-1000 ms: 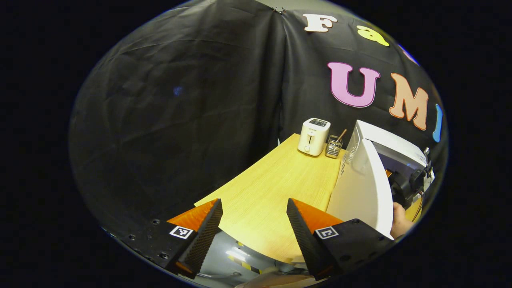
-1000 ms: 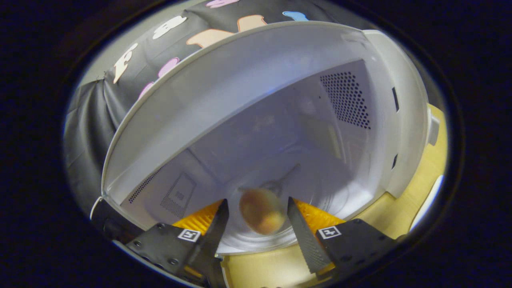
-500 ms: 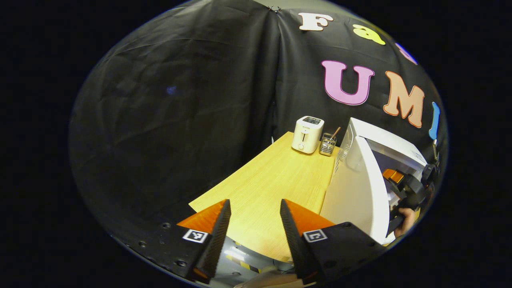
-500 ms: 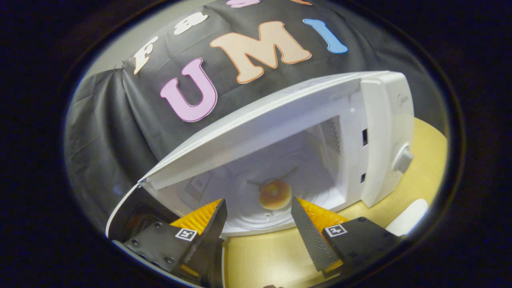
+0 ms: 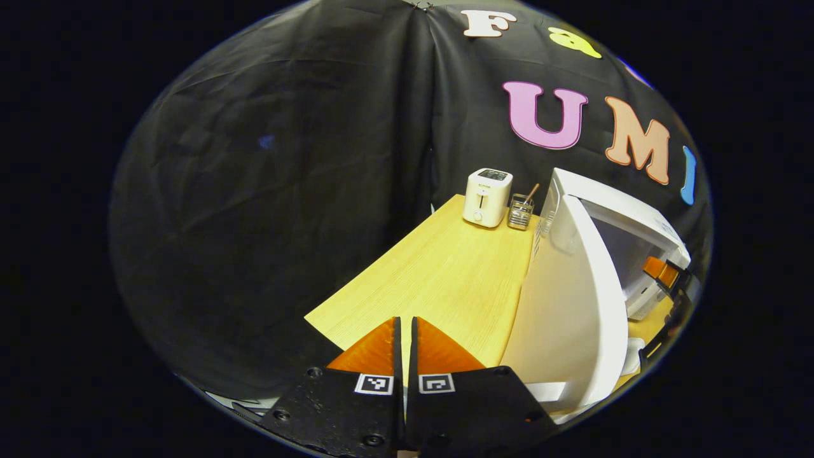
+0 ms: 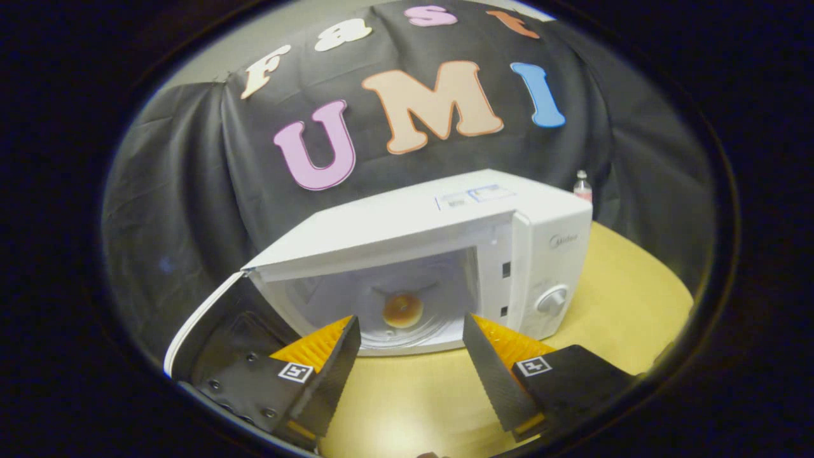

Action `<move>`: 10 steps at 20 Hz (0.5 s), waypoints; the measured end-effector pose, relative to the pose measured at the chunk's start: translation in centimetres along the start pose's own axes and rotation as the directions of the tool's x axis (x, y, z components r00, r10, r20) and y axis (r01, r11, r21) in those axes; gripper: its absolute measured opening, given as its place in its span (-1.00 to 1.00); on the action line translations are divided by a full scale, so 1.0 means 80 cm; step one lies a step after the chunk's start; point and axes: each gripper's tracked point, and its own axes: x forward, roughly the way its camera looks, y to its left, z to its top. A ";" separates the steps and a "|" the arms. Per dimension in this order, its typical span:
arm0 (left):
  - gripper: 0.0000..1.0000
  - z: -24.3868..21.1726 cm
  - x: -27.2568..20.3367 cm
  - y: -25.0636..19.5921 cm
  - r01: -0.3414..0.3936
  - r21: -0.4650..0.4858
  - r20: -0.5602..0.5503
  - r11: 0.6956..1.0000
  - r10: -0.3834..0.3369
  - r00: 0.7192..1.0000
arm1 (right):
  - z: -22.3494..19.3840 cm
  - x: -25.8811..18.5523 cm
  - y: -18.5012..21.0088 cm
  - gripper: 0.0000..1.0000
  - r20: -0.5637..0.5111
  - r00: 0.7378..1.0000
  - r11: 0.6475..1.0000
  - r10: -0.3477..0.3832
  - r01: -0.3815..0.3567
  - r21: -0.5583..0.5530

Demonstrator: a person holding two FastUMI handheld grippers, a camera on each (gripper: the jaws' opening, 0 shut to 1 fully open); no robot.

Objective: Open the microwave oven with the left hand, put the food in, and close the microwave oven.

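Note:
The white microwave (image 6: 445, 216) stands on the wooden table (image 6: 629, 318) with its door (image 6: 206, 331) swung open to the left. A round brown bun (image 6: 402, 310) lies on the turntable inside. My right gripper (image 6: 410, 346) is open and empty, in front of the cavity and clear of it. In the left gripper view the open door (image 5: 572, 305) shows from its outer side, with the microwave body (image 5: 620, 207) behind it. My left gripper (image 5: 405, 324) is shut with nothing between its fingers, over the table's near edge to the left of the door. The right gripper's finger (image 5: 659, 272) shows past the door.
A white toaster (image 5: 486, 197) and a small wire holder with a stick (image 5: 520, 213) stand at the table's far corner. The microwave's knob (image 6: 552, 299) is on its right panel. A small bottle (image 6: 582, 186) stands behind the microwave. Bare tabletop (image 5: 445, 273) lies left of the door.
My right gripper has drawn back out of the microwave, leaving the bun on the turntable. My left gripper's fingers have gone from wide apart to shut.

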 end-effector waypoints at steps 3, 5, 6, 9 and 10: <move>-0.95 -0.003 -0.006 -0.009 0.021 0.032 -0.003 0.999 -0.020 1.000 | 0.016 -0.027 -0.010 0.82 0.024 1.000 0.999 -0.011 0.012 -0.038; -0.99 -0.003 -0.010 -0.016 0.035 0.049 0.002 0.998 -0.035 0.999 | 0.021 -0.042 -0.018 0.82 0.029 0.999 0.999 -0.022 0.023 -0.028; -0.99 -0.005 -0.012 -0.019 0.042 0.058 0.002 0.997 -0.042 0.999 | 0.021 -0.048 -0.024 0.82 0.027 0.999 0.999 -0.028 0.029 -0.023; -0.99 -0.009 -0.017 -0.032 0.064 0.087 -0.004 0.994 -0.064 0.998 | 0.027 -0.066 -0.043 0.82 0.032 0.998 0.998 -0.056 0.057 -0.037; -0.99 -0.009 -0.019 -0.037 0.072 0.094 -0.005 0.993 -0.072 0.997 | 0.029 -0.071 -0.048 0.80 0.038 0.997 0.997 -0.064 0.066 -0.044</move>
